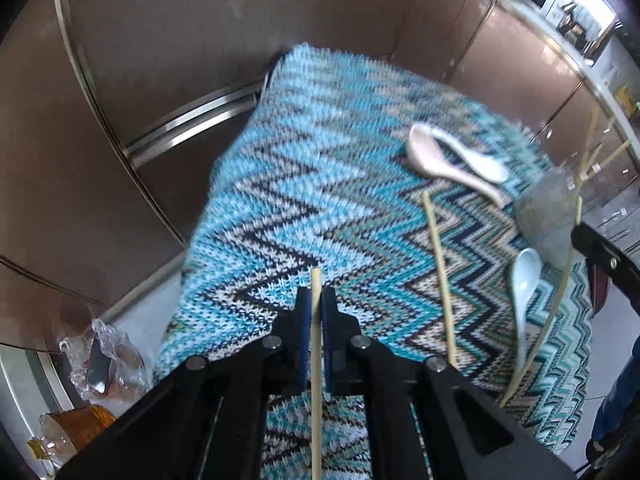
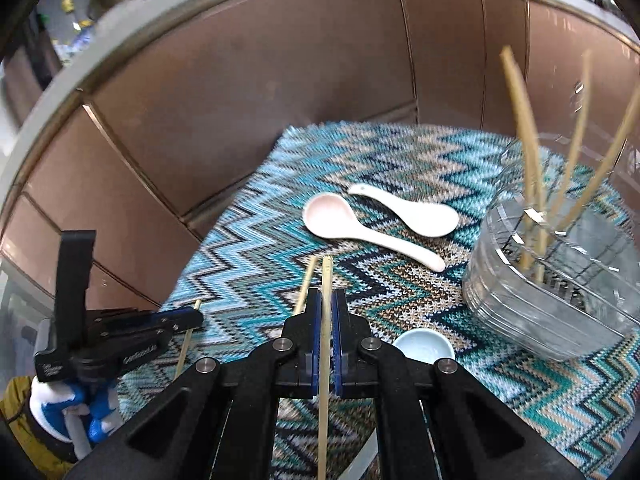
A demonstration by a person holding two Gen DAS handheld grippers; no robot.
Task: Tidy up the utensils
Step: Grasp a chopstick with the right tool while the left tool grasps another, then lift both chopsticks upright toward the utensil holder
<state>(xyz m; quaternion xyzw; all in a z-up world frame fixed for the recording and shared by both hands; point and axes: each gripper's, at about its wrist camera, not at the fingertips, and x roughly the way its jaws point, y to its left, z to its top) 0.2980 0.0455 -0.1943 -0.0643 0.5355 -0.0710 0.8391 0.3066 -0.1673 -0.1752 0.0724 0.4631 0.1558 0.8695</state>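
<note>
**Utensils: some chopsticks binned, spoons waiting**

The zigzag cloth (image 2: 248, 216) carries everything. On it, at your right, the clear holder (image 2: 560, 280) already has several chopsticks standing in it. Three spoons lie loose: pink (image 2: 332, 220), white (image 2: 412, 212), pale blue (image 1: 524, 280). One loose chopstick (image 1: 438, 272) remains flat. Your left gripper (image 1: 316, 300) is clamped on one chopstick (image 1: 316, 380), your right gripper (image 2: 327, 300) on another (image 2: 325, 344); both are yet to be dropped in.
</note>
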